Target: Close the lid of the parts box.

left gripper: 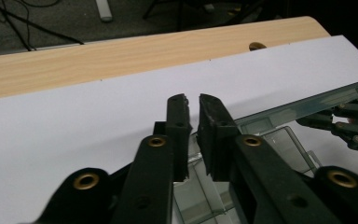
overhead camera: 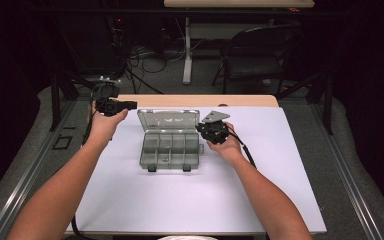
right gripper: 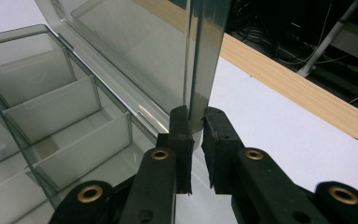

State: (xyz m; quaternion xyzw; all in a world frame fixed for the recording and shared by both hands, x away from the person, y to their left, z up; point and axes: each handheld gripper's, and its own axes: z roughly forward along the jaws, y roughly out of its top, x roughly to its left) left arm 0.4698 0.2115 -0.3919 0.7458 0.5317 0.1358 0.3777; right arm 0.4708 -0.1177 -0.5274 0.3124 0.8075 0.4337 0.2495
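left gripper point(overhead camera: 130, 104) hovering near worktop point(overhead camera: 280, 200) back-left corner, jaws nearly closed, gripping nothing. clear compartment box point(overhead camera: 171, 150) sitting mid-worktop, lid point(overhead camera: 168, 120) standing open. right gripper point(right gripper: 195, 122) pinching lid's right edge, jaws clamping thin plastic.

Clear grey compartment box point(overhead camera: 170, 150), lid point(overhead camera: 169, 121) upright, mid-table

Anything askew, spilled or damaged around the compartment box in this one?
Nothing stands out. The clear compartment box sits square on the white mat, lid upright, its edge between the right hand-held gripper jaws. No spill or damage visible.
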